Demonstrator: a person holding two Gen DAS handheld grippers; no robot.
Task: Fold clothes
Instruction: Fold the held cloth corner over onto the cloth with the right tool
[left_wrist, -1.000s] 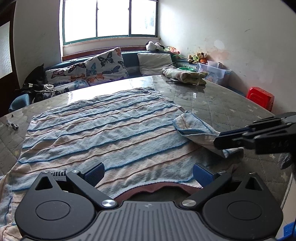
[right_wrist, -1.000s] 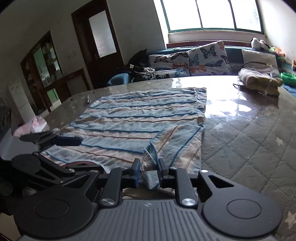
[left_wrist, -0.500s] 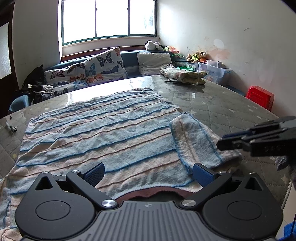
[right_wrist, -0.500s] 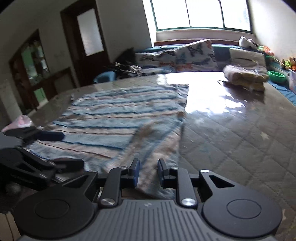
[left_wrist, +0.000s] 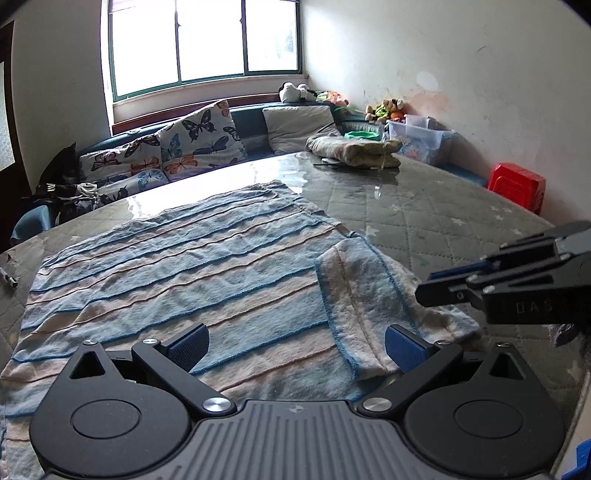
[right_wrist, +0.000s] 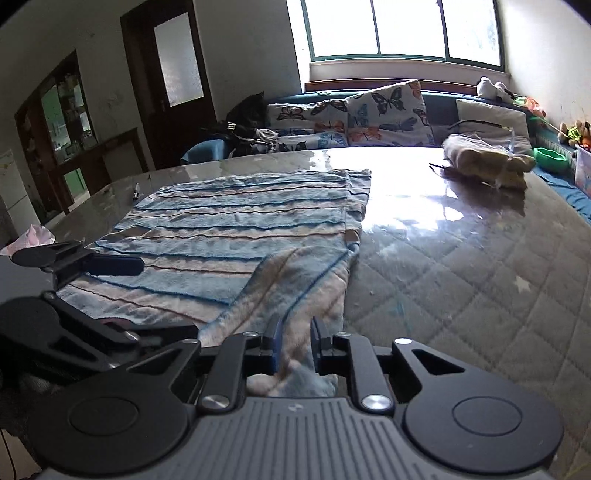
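on your left side, the black left gripper with blue pads (left_wrist: 295, 341) stood wide open over the near edge of the blue and peach striped terry cloth (left_wrist: 177, 266), with nothing between its fingers. that cloth lay spread nearly flat on the grey quilted table under a glossy clear cover (left_wrist: 443, 214), its stripes running across and its far edge lying straight towards the sofa of butterfly-print cushions (left_wrist: 166, 155). towards the right, the near right corner of the cloth (left_wrist: 362, 295) was turned over onto the rest, showing a paler side edged in blue stitching; that flap lay loose and crooked, not squared to any edge. further right, your black right gripper (right_wrist: 293, 343) had its jaws drawn in to a narrow gap with the striped fabric lying in that gap, though they did not look pressed onto it; whether it had any real hold i could not tell. at the far right end of the table sat a folded yellow and beige bundle of cloth (left_wrist: 354, 149).

as a judgement, the folding was at a small fraction: only one corner was turned in, and no clean half fold showed. the main folds and the squaring of edges were left.
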